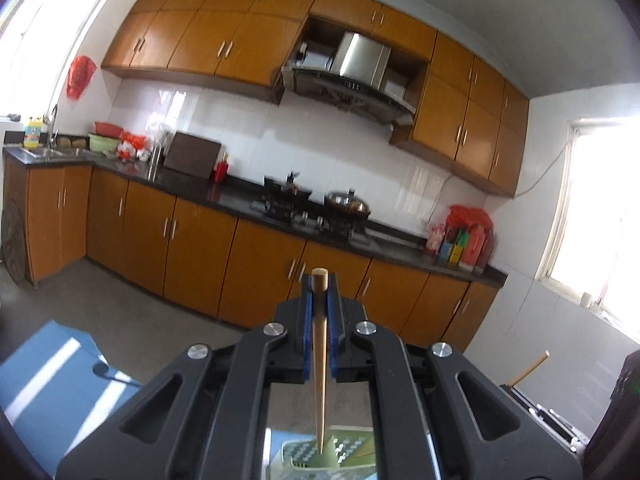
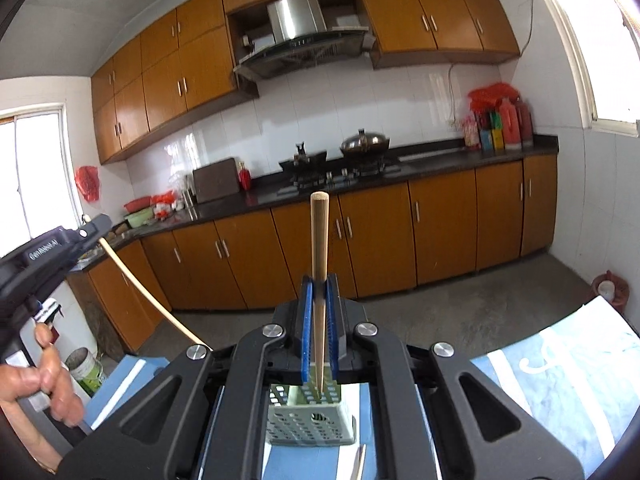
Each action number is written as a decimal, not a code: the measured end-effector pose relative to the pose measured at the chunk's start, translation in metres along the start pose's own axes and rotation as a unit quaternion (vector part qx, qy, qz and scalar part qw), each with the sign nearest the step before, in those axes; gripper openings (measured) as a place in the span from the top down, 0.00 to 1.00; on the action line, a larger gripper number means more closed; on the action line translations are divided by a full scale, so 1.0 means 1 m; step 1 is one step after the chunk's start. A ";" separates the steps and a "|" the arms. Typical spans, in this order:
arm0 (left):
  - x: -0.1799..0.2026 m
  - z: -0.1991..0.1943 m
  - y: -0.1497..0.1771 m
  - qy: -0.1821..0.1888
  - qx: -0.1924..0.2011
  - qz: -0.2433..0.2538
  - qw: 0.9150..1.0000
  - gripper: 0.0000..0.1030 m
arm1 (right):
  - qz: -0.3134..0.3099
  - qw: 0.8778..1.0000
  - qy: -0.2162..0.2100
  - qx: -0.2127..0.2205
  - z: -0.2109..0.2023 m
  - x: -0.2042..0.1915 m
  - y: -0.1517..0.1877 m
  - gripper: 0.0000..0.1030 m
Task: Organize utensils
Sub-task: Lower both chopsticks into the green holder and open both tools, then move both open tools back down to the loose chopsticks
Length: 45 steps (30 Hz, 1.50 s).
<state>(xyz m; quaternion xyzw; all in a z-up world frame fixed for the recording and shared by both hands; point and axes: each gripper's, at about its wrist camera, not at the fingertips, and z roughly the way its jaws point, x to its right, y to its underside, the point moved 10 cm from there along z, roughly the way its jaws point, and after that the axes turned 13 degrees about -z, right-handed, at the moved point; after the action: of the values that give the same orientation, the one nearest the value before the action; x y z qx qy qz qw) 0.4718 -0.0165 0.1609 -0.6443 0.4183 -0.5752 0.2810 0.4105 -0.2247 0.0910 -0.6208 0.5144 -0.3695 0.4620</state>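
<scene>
Above green holder (image 2: pixel 311 420): each gripper's fingers clamp one upright chopstick (image 2: pixel 319 280).

Blue-and-white clothed table (image 2: pixel 560 368) with green perforated utensil holder (image 2: pixel 312 420), one chopstick (image 2: pixel 359 462)

Left claw (image 1: pixel 320 300) is clamped tight, pointing nearly level at twelve o'clock. Right claw (image 2: pixel 319 300) is clamped tight too, tipped slightly down. In the right wrist view, the left hand (image 2: pixel 44 380) grips its handle at eight o'clock.

The left gripper (image 2: pixel 86 232) bears white lettering on its black body, too blurred to read.
</scene>
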 end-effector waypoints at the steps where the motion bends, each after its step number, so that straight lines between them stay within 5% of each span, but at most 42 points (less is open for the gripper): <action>1: -0.003 0.006 0.008 -0.002 -0.009 0.000 1.000 0.93 | 0.000 1.000 -0.002 -0.005 0.001 -0.002 0.003 0.93; 10: -0.024 0.022 0.046 -0.017 -0.053 0.011 0.998 0.92 | 0.020 0.999 -0.009 -0.041 0.014 -0.003 0.021 0.91; 14: -0.028 0.008 0.035 -0.016 -0.043 0.009 0.999 0.81 | 0.021 0.999 -0.003 -0.040 0.006 -0.003 0.016 0.89; 18: -0.034 -0.014 0.021 -0.013 -0.033 0.000 0.999 0.75 | 0.020 0.999 0.008 -0.025 -0.013 0.001 0.009 0.74; 22: -0.056 -0.048 0.023 -0.021 -0.043 -0.002 0.999 0.67 | 0.023 0.999 0.025 -0.024 -0.042 0.011 0.018 0.74; 28: -0.127 -0.096 0.078 -0.075 -0.092 0.013 0.993 0.60 | 0.014 0.993 0.048 -0.102 -0.058 0.022 0.105 0.74; 35: -0.202 -0.123 0.169 -0.150 -0.184 0.032 0.971 0.56 | 0.026 0.967 0.018 -0.254 -0.038 0.005 0.249 0.79; 43: -0.213 -0.133 0.221 -0.143 -0.232 0.034 0.962 0.51 | 0.019 0.956 0.023 -0.292 -0.031 -0.010 0.292 0.79; 45: -0.205 -0.131 0.231 -0.138 -0.243 0.037 0.959 0.51 | 0.001 0.957 0.032 -0.290 -0.032 -0.010 0.291 0.87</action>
<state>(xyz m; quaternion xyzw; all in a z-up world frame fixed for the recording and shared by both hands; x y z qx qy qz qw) 0.2961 0.0625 -0.1141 -0.7502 0.5265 -0.3512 0.1918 0.2924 -0.2340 -0.1765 -0.7154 0.6144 -0.2243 0.2457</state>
